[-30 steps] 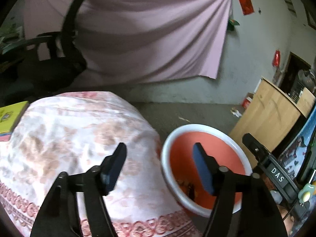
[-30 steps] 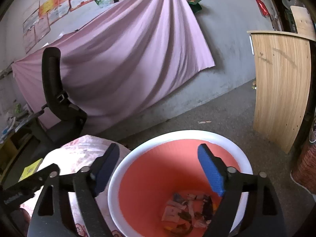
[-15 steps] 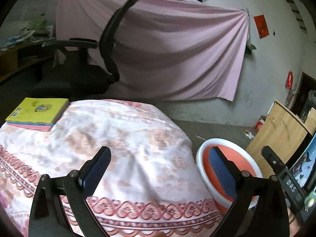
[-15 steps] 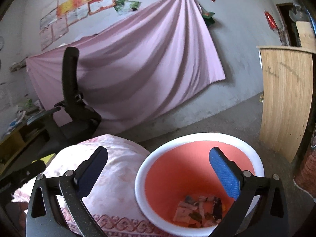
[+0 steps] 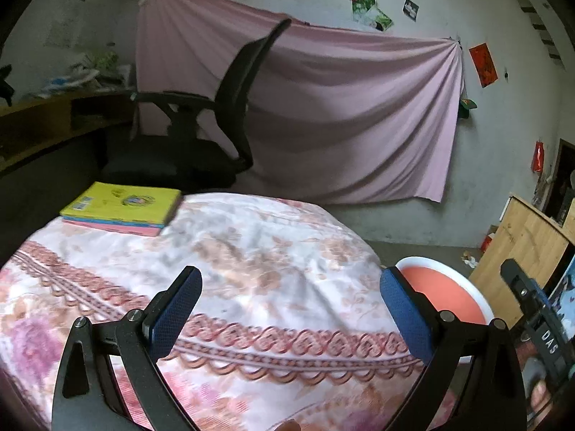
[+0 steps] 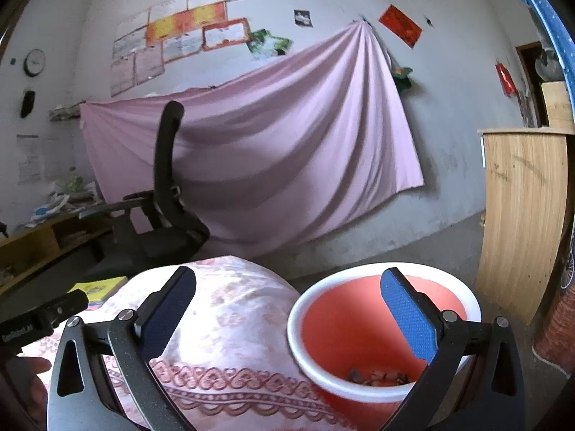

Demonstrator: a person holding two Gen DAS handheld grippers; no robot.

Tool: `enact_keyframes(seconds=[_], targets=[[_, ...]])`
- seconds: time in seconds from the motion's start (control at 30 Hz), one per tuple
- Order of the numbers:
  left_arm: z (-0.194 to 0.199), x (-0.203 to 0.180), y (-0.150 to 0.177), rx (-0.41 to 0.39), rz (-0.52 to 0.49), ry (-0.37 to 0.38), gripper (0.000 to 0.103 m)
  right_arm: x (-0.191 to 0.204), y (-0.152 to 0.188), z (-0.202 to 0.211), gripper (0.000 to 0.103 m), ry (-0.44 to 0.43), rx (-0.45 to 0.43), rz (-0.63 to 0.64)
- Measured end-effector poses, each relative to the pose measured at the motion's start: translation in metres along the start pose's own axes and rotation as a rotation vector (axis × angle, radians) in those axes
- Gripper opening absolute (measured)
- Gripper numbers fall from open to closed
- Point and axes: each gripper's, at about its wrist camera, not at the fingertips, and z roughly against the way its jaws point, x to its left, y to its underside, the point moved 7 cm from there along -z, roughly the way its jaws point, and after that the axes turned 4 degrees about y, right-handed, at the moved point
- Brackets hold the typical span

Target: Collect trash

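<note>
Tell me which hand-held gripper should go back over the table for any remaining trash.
Left. The left hand-held gripper is open, empty and faces the tablecloth, while the right hand-held gripper, also open, sits beside the bin. No trash shows there, though.

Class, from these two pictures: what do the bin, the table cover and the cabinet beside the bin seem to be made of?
Bin: likely plastic, smooth moulded white rim, matte orange inside.
Table cover: printed woven fabric, wrinkled and draping.
Cabinet: wood or wood-look laminate, visible grain.
</note>
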Motion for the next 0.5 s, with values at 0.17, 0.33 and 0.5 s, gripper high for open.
enact_keyframes(seconds=[0.17,0.33,0.5], targets=[[0.025,0.016,0.010,-0.031,-0.035,-0.032,0.099,0.017,0.008,0.019,0.103,-0.012,-0.019,0.004],[0.047,0.031,0.020,-0.047,-0.053,-0.047,0.099,0.032,0.020,0.039,0.103,-0.023,-0.023,0.017],[0.064,0.043,0.033,-0.048,-0.088,-0.042,0.100,0.048,0.037,0.057,0.103,-0.032,-0.012,0.044]])
